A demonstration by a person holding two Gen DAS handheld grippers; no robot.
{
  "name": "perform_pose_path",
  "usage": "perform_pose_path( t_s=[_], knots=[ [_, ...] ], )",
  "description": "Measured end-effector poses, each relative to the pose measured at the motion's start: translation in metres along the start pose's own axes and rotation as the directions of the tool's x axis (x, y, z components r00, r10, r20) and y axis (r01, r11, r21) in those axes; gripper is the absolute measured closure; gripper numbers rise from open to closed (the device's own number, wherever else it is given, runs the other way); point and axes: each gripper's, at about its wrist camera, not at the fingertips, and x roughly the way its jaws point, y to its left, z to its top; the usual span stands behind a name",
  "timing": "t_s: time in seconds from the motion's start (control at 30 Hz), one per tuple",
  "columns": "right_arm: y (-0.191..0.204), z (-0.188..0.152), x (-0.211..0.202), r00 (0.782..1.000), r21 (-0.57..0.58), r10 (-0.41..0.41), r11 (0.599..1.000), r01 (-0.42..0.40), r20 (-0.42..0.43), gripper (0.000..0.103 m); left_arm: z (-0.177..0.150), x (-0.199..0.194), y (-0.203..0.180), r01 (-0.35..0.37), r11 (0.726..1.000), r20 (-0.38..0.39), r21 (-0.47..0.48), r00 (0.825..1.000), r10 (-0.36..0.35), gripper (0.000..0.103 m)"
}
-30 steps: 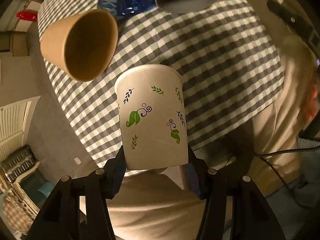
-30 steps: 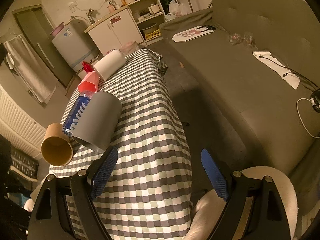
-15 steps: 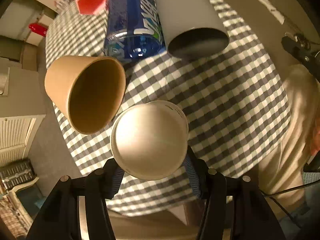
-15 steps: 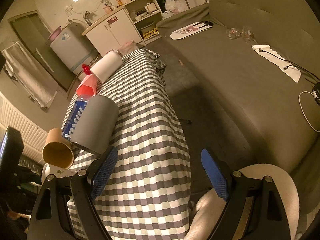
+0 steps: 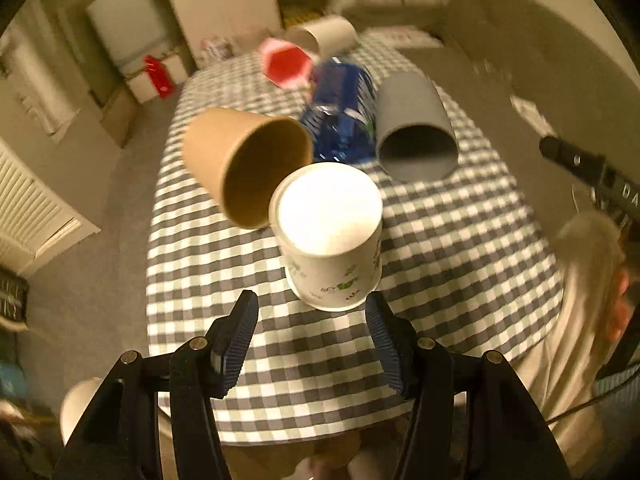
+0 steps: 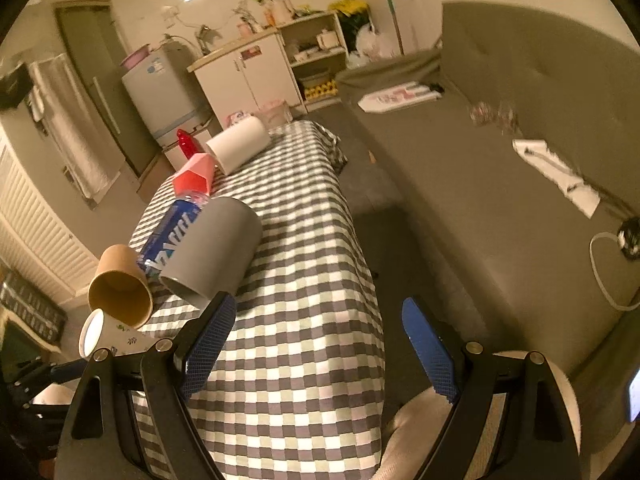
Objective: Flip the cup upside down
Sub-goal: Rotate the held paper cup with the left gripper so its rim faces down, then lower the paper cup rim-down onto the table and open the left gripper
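Observation:
A white paper cup with green leaf prints (image 5: pixel 330 236) stands upside down on the checked tablecloth (image 5: pixel 440 248), its flat base facing up. My left gripper (image 5: pixel 312 336) is open just behind it, the blue pads apart and not touching the cup. The same cup shows small at the lower left of the right wrist view (image 6: pixel 105 332). My right gripper (image 6: pixel 316 344) is open and empty above the near right part of the table.
A brown paper cup (image 5: pixel 250 166) lies on its side touching the white cup's left. A grey cup (image 5: pixel 414 126), a blue bottle (image 5: pixel 342 120) with a red cap (image 5: pixel 286 60) and a white cup (image 5: pixel 326 36) lie further back. A grey sofa (image 6: pixel 500 184) runs along the right.
The left gripper turned the leaf cup over, set it base-up on the cloth, opened its pads and drew back. The right gripper stayed open and barely moved.

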Motion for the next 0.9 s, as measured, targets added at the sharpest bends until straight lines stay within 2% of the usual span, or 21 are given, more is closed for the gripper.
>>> perform_pose_path(
  t_s=[0.17, 0.27, 0.37, 0.5, 0.6, 0.77, 0.87, 0.9],
  knots=[
    [0.022, -0.006, -0.018, 0.998, -0.091, -0.016, 0.996, 0.021, 0.061, 0.017, -0.014, -0.030, -0.002, -0.005, 0.993, 0.154, -0.117, 0.988, 0.023, 0.044],
    [0.038, -0.012, -0.029, 0.996, -0.150, -0.020, 0.988, 0.033, 0.083, 0.017, -0.016, -0.047, 0.008, -0.006, 0.984, 0.259, -0.176, 0.964, 0.052, 0.044],
    [0.059, -0.021, -0.042, 0.996, -0.204, 0.001, 0.979, 0.019, 0.093, 0.017, -0.025, -0.053, 0.021, -0.004, 0.979, 0.317, -0.203, 0.946, 0.069, 0.044],
    [0.082, -0.032, -0.051, 0.995, -0.258, 0.025, 0.966, 0.000, 0.096, 0.017, -0.046, -0.054, 0.034, 0.006, 0.966, 0.346, -0.259, 0.934, 0.087, 0.044],
    [0.097, -0.044, -0.046, 0.997, -0.309, 0.039, 0.951, -0.015, 0.073, 0.017, -0.057, -0.050, 0.038, -0.020, 0.967, 0.354, -0.254, 0.928, 0.113, 0.043],
    [0.112, -0.062, -0.029, 0.999, -0.389, 0.028, 0.921, -0.008, 0.046, 0.017, -0.064, -0.046, 0.045, -0.013, 0.961, 0.371, -0.275, 0.921, 0.118, 0.027],
    [0.117, -0.066, -0.025, 0.998, -0.413, 0.037, 0.911, -0.011, 0.055, 0.009, -0.067, -0.051, 0.046, -0.025, 0.959, 0.393, -0.281, 0.909, 0.139, 0.015],
    [0.118, -0.067, -0.026, 0.998, -0.416, 0.040, 0.909, -0.012, 0.057, 0.007, -0.067, -0.051, 0.046, -0.026, 0.960, 0.394, -0.279, 0.908, 0.139, 0.015]
  ],
)
